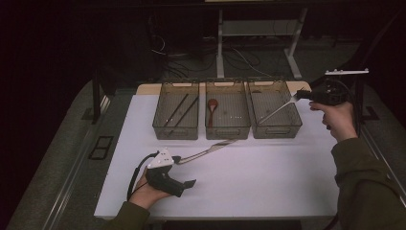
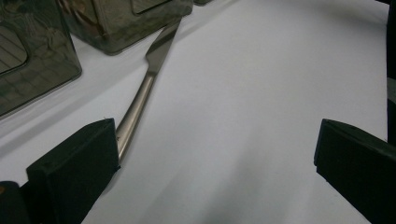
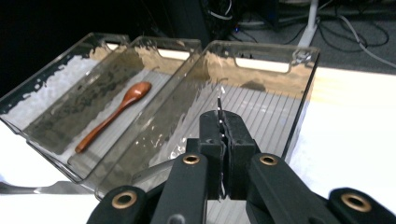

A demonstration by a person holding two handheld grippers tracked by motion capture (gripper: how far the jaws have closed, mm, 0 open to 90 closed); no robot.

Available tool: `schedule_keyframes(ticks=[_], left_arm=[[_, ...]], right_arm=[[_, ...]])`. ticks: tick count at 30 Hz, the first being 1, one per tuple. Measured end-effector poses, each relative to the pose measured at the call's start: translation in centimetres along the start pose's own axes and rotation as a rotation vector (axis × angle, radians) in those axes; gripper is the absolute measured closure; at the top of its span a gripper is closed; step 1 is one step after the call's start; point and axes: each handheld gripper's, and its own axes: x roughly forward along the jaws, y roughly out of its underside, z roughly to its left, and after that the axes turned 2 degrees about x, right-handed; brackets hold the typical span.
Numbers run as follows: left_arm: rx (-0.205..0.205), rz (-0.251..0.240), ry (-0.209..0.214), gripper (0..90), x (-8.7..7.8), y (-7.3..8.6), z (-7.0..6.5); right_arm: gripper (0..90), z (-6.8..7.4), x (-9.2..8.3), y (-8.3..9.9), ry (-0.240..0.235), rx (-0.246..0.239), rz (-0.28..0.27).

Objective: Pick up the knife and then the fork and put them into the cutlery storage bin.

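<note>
White sheeting covers the table (image 1: 239,191) in the high view; dark floor, cables and a desk frame lie beyond its far edge. Three clear bins stand side by side along the far part: the left bin (image 1: 176,111) holds dark chopsticks (image 1: 181,109), the middle bin (image 1: 228,110) a wooden spoon (image 1: 211,108), and over the right bin (image 1: 274,109) the right gripper (image 1: 298,96) holds a slim metal utensil (image 1: 277,109), its long axis slanting from the gripper at far right down toward the bin's near left. A table knife (image 1: 207,150) lies on the sheet just near of the middle bin, blade toward the far right, handle toward the left gripper (image 1: 184,171). Wide bare sheet remains near and right of the knife.

Left gripper view: the jaws stand wide apart and released. The knife (image 2: 140,100) runs from beside the left jaw away to the bin (image 2: 121,21) corner, blade far; whether the handle touches that jaw cannot be told. Open sheet (image 2: 243,116) lies between the jaws.

Right gripper view: the right gripper (image 3: 223,122) is clenched on the utensil (image 3: 220,106), seen edge-on as a thin strip between the pads, pointing ahead over the ribbed floor of the nearest bin (image 3: 280,65). The spoon (image 3: 114,115) lies lengthwise in the next bin (image 3: 159,46), bowl far.
</note>
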Motion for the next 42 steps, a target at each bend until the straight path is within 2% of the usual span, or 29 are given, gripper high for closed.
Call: schedule_keyframes(ticks=[9,20,25,30,35,42], left_arm=[[-0.007,0.018,-0.006,0.0,0.1,0.0,-0.1],[-0.02,0.024,0.005,0.0,0.1,0.0,0.0],[-0.031,0.028,0.009,0.0,0.1,0.0,0.1],[-0.034,0.032,0.015,0.0,0.2,0.0,0.2],[-0.033,0.038,0.018,0.0,0.3,0.1,0.2],[-0.032,0.04,0.018,0.0,0.4,0.1,0.2]], right_arm=[[86.7,0.1,2.3,0.6,0.005,-0.02,0.085],[85.6,-0.9,3.6,1.3,0.001,0.005,0.118],[82.5,-1.5,4.1,1.6,0.057,-0.01,0.126],[81.2,-1.7,4.6,1.8,0.075,-0.024,0.104],[72.3,-1.4,5.0,1.8,0.146,-0.076,0.102],[67.7,-1.9,4.9,2.1,0.183,-0.074,0.09]])
